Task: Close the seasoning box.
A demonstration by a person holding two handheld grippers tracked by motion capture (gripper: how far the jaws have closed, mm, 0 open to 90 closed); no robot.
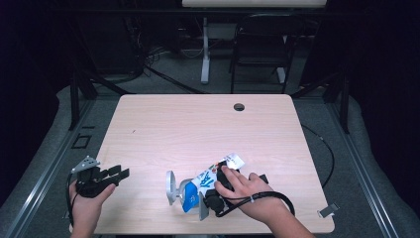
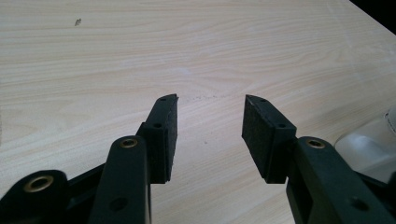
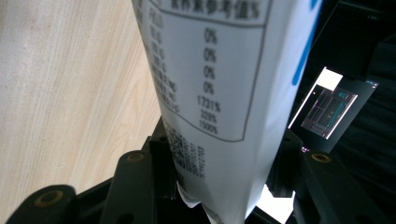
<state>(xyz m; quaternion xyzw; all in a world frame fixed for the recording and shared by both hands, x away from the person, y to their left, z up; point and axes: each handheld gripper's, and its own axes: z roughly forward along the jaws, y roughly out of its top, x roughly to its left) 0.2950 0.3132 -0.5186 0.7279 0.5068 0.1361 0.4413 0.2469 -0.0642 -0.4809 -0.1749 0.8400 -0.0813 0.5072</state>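
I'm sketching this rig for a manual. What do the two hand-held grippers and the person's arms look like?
Both the left hand-held gripper and the right hand-held gripper are black, with two flat jaws carrying brass-coloured rivets and dark pads. Each carries a grey three-cornered plate and trails a black cable. The forearms show no sleeves.

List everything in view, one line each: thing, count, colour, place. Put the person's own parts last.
packet: one, white with blue print and a nutrition table, near edge of the table, between the right gripper's jaws
table: one, light wood, centre of the high view
cable hole: one, dark, far side of the tabletop
chair: one, black, beyond the table
desk leg: one, white, beyond the table beside the chair
left gripper: one, black, jaws apart over bare tabletop at the near left corner
right gripper: one, black, jaws closed on the packet
left hand: one, at the near left corner, holding the left gripper
right hand: one, at the near edge, on the right gripper
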